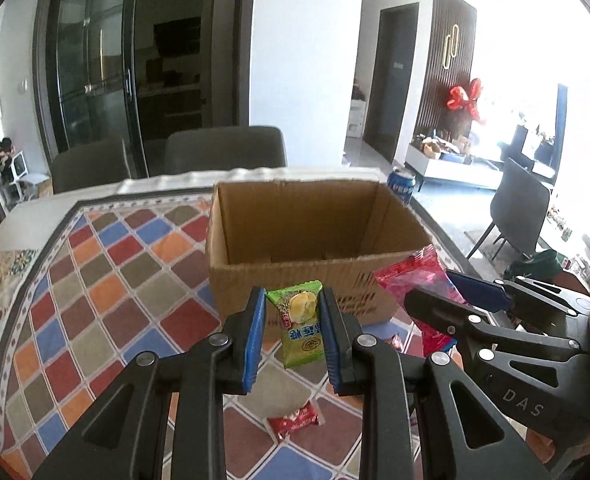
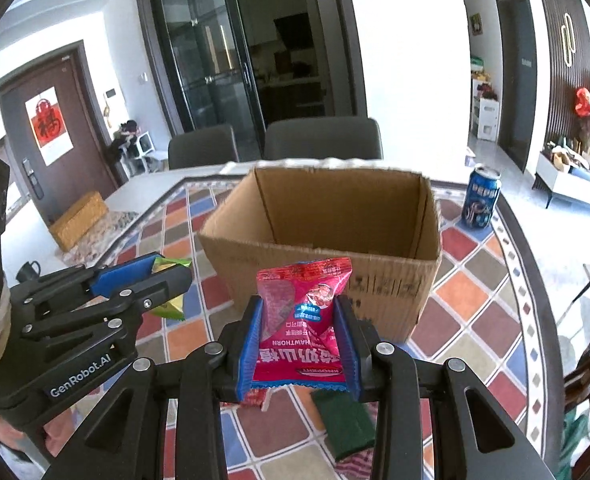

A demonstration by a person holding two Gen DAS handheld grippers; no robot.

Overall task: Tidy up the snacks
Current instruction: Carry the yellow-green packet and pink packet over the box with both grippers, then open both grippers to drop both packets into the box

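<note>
Red "HAWTHORN" pack (image 2: 303, 320), right gripper (image 2: 301, 344).

The open cardboard box (image 2: 327, 240) stood upright with nothing visible inside. Just in front of the box a green snack packet (image 1: 299, 322) was held upright off the table, and beside it a larger red snack packet (image 2: 303, 320). A small red packet (image 1: 293, 420) lay flat on the table nearer than the box.

A blue can (image 2: 481, 199) stands on the checkered tablecloth (image 1: 107, 280), with grey chairs (image 2: 323, 138) behind
</note>
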